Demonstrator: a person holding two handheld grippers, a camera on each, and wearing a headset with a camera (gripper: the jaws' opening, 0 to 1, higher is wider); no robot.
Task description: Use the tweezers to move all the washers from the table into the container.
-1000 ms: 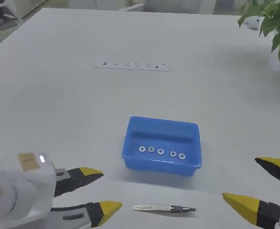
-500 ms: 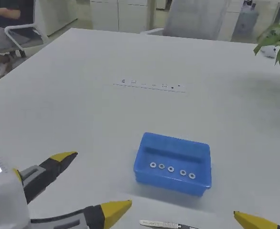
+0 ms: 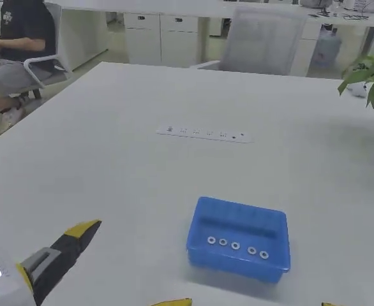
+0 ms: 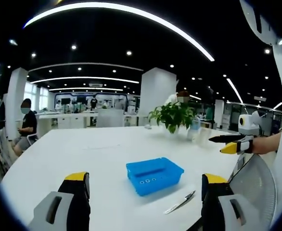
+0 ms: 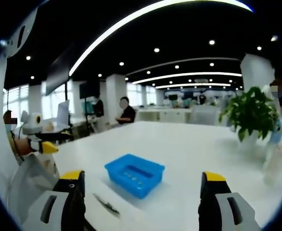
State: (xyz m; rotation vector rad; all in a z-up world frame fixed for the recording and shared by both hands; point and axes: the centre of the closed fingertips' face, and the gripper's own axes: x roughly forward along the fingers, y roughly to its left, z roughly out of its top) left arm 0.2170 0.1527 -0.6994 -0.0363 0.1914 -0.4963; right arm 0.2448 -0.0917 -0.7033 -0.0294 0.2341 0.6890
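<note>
My left fingers point(image 3: 72, 239) stand wide apart at the near left of the head view, holding nothing. Ahead and to their right the blue container point(image 3: 235, 269) sits on the tabletop point(image 3: 110, 166), with five washers point(image 3: 235, 245) in a row inside it. I spot no loose washer on the surface around it, so I judge the moving done.

In the left gripper view my left fingers point(image 4: 76, 192) are again spread and empty. The tweezers point(image 4: 179, 202) lie flat on the near side of the container point(image 4: 172, 177), right of my centre line and close to my right-hand finger. My right gripper point(image 4: 225, 143) hangs far right, well apart from them.

In the right gripper view my right fingers point(image 5: 71, 192) are spread and empty too. Here the tweezers point(image 5: 106, 203) lie left of centre, their long axis roughly along the container's point(image 5: 126, 186) near wall. I cannot tell which hand is nearer. The gripper views give me the tweezers; the head view gives the washer count.
</note>
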